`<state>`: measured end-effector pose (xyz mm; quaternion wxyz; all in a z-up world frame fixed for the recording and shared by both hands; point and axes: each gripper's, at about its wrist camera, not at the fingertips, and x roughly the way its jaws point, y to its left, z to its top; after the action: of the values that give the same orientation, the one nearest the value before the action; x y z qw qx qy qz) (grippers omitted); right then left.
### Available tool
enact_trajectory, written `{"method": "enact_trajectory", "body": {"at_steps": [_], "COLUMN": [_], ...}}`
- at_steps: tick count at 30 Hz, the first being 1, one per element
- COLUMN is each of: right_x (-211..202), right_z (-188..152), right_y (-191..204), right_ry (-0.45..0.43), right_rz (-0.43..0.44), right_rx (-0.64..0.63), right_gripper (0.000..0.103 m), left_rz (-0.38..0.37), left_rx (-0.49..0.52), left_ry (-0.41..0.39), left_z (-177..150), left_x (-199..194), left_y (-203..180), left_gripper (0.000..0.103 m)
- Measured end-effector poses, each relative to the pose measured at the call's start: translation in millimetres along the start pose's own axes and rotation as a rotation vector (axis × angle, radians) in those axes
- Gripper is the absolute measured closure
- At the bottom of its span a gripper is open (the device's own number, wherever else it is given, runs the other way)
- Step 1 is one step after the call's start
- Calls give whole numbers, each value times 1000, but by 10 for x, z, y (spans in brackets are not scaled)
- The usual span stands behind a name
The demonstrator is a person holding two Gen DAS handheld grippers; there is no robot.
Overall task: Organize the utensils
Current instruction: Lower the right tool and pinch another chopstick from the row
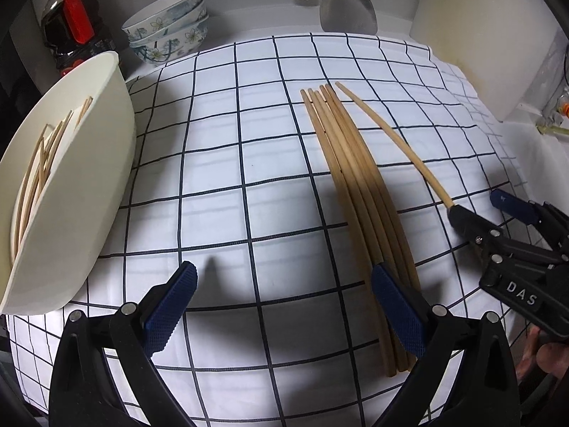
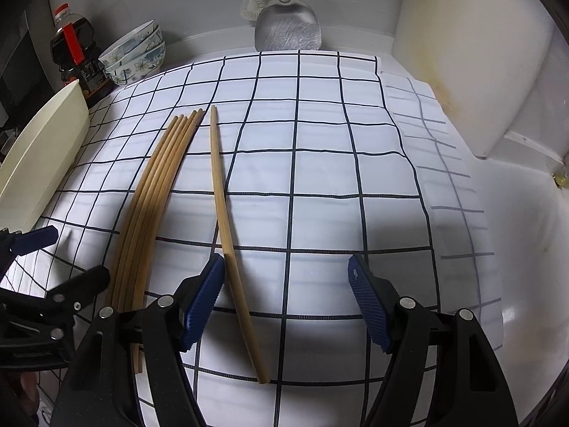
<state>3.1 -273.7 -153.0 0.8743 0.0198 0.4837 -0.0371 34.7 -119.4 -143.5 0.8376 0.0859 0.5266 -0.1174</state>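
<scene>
Several wooden chopsticks (image 1: 352, 185) lie bunched side by side on a white checked cloth (image 1: 227, 149); they also show in the right wrist view (image 2: 149, 206). A single chopstick (image 2: 227, 235) lies apart to their right, also seen in the left wrist view (image 1: 394, 138). My left gripper (image 1: 284, 302) is open, its right finger (image 1: 398, 306) over the bunch's near ends. My right gripper (image 2: 286, 299) is open and low over the cloth, its left finger (image 2: 204, 302) beside the single chopstick, which lies between the jaws. A cream holder (image 1: 67, 192) at the left has several chopsticks in it.
Stacked floral bowls (image 1: 170, 25) and a dark sauce bottle (image 1: 69, 25) stand at the back left. A metal spatula (image 2: 288, 25) and a brush (image 2: 253, 3) hang at the back wall. A white board (image 2: 473, 46) leans at the right. The cloth ends near the right counter edge.
</scene>
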Motion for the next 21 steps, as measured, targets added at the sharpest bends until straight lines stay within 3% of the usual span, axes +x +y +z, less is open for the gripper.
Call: {"method": "enact_trajectory", "body": {"at_steps": [11, 21], "right_x": [21, 62], "right_z": [31, 76], "right_y": [8, 24], "right_ry": [-4, -5], "right_rz": [1, -5], "right_rx": [-6, -25], "right_gripper": [34, 34], "left_rz": [-32, 18], "left_rx": [-39, -67], "left_ry": [13, 15], "left_z": [17, 92], "left_x": [44, 114], "left_y": [9, 73], "left_gripper": [6, 5]}}
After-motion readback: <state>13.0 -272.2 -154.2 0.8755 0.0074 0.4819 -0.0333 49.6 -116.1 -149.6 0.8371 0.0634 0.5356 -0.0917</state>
